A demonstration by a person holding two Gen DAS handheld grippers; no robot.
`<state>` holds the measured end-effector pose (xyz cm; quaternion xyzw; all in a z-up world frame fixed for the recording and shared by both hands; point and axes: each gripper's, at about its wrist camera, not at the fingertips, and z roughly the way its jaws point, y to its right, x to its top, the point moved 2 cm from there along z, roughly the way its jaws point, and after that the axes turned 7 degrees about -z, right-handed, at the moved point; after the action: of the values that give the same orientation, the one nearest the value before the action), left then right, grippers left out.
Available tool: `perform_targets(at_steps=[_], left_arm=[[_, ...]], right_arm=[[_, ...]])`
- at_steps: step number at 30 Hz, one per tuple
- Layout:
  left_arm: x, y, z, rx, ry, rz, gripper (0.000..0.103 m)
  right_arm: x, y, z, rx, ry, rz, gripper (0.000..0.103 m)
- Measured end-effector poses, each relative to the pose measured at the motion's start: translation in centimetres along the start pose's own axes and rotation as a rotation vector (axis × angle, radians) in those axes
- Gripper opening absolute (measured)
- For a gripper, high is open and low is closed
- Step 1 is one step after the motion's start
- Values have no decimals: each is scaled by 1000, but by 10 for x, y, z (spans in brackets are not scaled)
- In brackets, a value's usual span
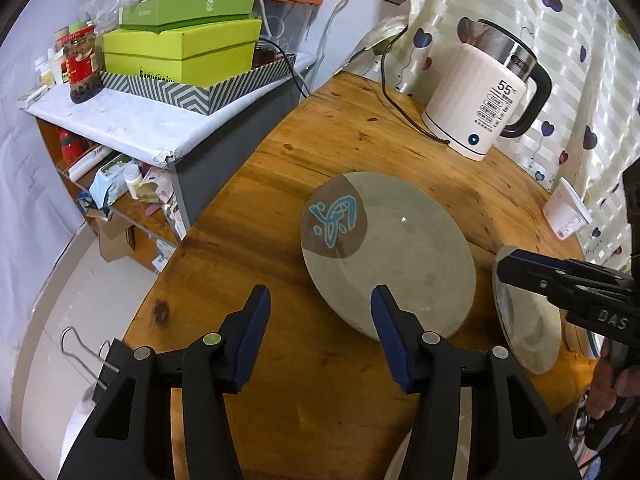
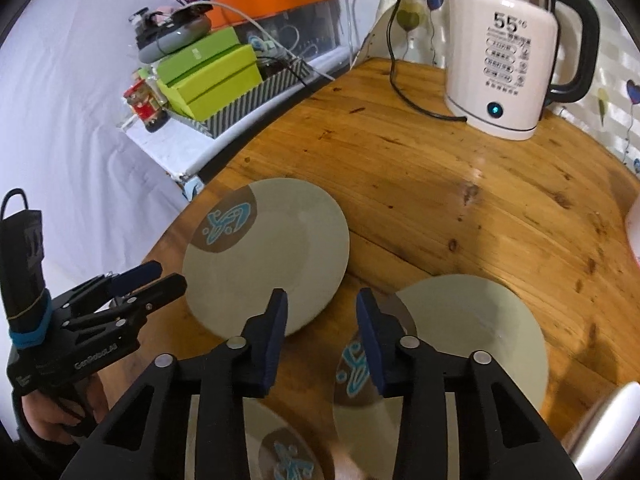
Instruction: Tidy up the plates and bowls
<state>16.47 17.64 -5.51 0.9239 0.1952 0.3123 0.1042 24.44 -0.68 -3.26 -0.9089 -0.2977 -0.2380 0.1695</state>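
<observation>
Three pale plates with a brown patch and blue mark lie on the round wooden table [image 1: 360,132]. In the left wrist view my left gripper [image 1: 320,300] is open at the near rim of the left plate [image 1: 400,248]; its right finger overlaps that rim and nothing is gripped. My right gripper [image 2: 322,300] stands open, narrower, between the left plate [image 2: 276,248] and the right plate [image 2: 476,340]. The right plate's marked edge lies beside the right pad, which does not press on it. A third plate [image 2: 276,436] shows below. The left view catches the right gripper [image 1: 508,268] over the right plate [image 1: 528,332].
A white electric kettle [image 2: 504,60] with a black cord [image 2: 404,92] stands at the back of the table. A cluttered shelf with green boxes [image 1: 180,52] borders the table's left edge. A white cup [image 1: 566,216] sits at the right near the curtain.
</observation>
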Motion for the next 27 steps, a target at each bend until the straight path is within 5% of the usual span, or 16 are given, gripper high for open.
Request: perform_targets(at_steps=[3, 27], left_arm=[[3, -1, 5, -5, -8, -3, 43], [12, 3, 29, -41, -36, -2, 30]], right_arm=[[4, 4, 11, 15, -13, 9, 27], [16, 16, 46, 34, -58, 45, 17]])
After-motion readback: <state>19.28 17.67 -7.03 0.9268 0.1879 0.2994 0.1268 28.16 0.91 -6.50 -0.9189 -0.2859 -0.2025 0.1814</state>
